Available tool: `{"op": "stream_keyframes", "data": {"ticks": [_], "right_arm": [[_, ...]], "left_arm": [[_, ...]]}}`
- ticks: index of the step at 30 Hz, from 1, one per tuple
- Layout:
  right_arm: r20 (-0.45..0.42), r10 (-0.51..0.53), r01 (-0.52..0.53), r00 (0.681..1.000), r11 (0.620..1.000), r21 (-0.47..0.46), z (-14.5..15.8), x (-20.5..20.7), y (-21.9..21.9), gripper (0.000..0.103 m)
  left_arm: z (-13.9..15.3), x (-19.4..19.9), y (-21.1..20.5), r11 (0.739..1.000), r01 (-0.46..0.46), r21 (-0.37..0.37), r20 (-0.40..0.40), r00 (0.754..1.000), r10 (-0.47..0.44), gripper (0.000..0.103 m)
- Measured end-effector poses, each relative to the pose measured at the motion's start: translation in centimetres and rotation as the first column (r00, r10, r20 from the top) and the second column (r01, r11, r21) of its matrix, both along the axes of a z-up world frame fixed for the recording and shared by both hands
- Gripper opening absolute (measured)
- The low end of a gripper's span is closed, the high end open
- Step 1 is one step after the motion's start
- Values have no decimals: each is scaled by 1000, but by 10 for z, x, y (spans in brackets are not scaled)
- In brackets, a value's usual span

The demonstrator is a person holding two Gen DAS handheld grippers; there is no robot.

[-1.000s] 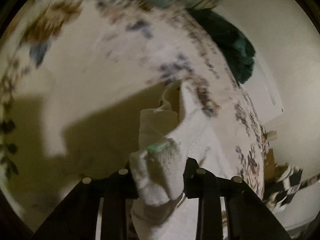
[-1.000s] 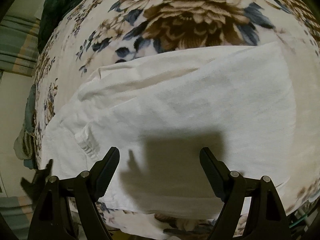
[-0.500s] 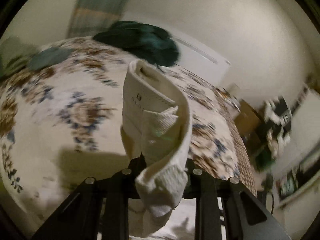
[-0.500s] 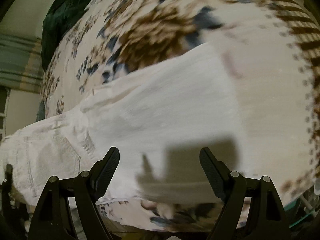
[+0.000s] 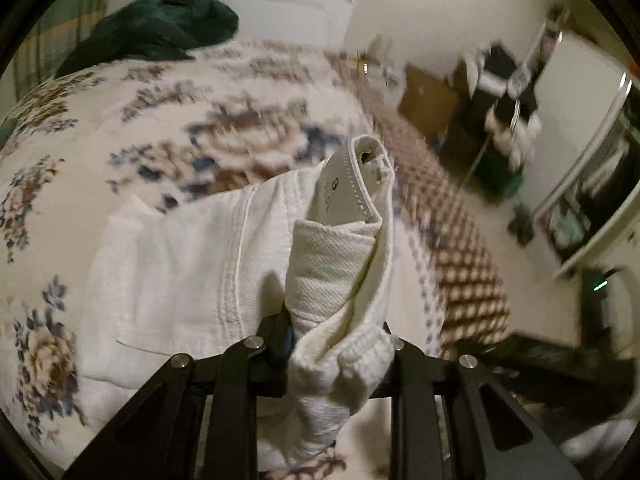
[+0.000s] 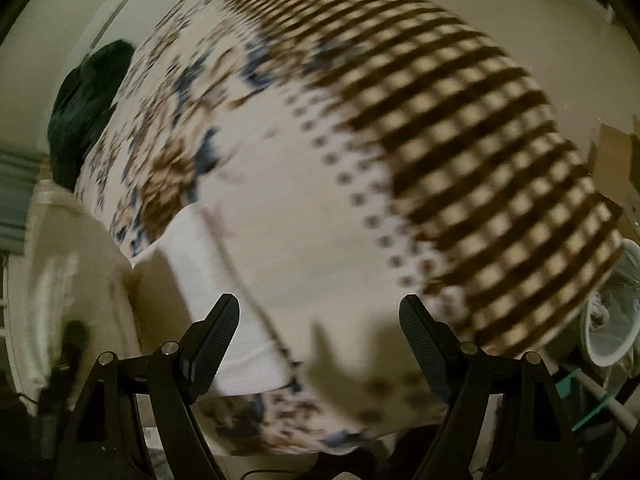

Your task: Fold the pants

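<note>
White pants (image 5: 188, 264) lie on a floral bedspread (image 5: 120, 128). My left gripper (image 5: 334, 344) is shut on a bunched part of the pants at the waistband (image 5: 352, 188), which stands up in front of the camera. The rest of the cloth spreads flat to the left. In the right wrist view the pants (image 6: 200, 280) show at the lower left, partly lifted and blurred. My right gripper (image 6: 319, 340) is open and empty above the bedspread (image 6: 320, 220), to the right of the pants' edge.
A dark green blanket (image 5: 152, 28) lies at the far end of the bed, also seen in the right wrist view (image 6: 88, 104). The bed's checked border (image 6: 480, 160) runs along its right side. Boxes and cluttered furniture (image 5: 504, 92) stand on the floor beyond.
My left gripper has swung around with the held waistband, bringing it over the flat part of the pants. My right gripper has moved right, off the pants, over bare bedspread.
</note>
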State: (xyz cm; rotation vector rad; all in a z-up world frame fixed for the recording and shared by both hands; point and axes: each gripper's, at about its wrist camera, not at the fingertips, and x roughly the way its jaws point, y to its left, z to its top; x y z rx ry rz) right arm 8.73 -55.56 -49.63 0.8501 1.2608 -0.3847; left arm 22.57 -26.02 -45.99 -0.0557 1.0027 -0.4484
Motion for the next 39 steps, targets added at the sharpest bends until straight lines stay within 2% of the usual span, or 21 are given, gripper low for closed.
{"op": "stream_keyframes", "data": {"ticks": [4,6,8,9,14,19,23,26,27,28,29,31,36,39], "right_arm": [[-11,-18,18,1000,1000,-4,-3,-13,-22,84],[-11,-17,17,1000,1000,-2,-4,-14,-26,84],[-4,-6,6,1000,1000,7,-5,-13,-28,91],[1,2,-2,1000,1000,11,-5,-12,-27,96],[58,53,-57,997,996,68,-6,12,-15,96],[117,127,-143,985,979,147,-21,51,11,97],[132,184,-210,974,950,230,-51,82,37,97],[121,160,-191,980,932,307,-78,95,46,96],[122,154,-187,981,924,334,-83,98,49,88],[135,147,-185,980,922,339,-84,100,52,51],[152,155,-196,976,929,314,-80,101,54,35],[156,182,-215,971,949,232,-66,101,60,15],[133,140,-158,981,979,129,-32,83,53,10],[80,89,-98,993,989,113,-36,72,40,10]], "left_arm": [[-24,0,-30,990,36,135,-86,996,-25,29],[-29,-4,-33,989,50,140,-114,993,-35,42],[-29,-5,-33,993,72,96,-138,989,-59,94],[-27,-6,-31,994,74,74,-151,987,-62,98],[-9,0,-7,999,52,9,-213,976,-49,98],[4,35,59,994,-76,72,-202,975,90,98],[-7,71,115,972,-187,143,-211,954,215,98],[-21,99,145,954,-241,180,-228,933,279,98],[-25,108,150,950,-253,181,-235,927,291,98],[-28,113,154,950,-258,173,-239,925,295,98],[-30,121,155,950,-263,167,-242,923,298,98],[-36,136,154,954,-262,145,-250,924,291,98],[-60,166,139,968,-226,110,-311,917,249,98],[-81,181,134,973,-206,108,-358,905,231,97]]}}
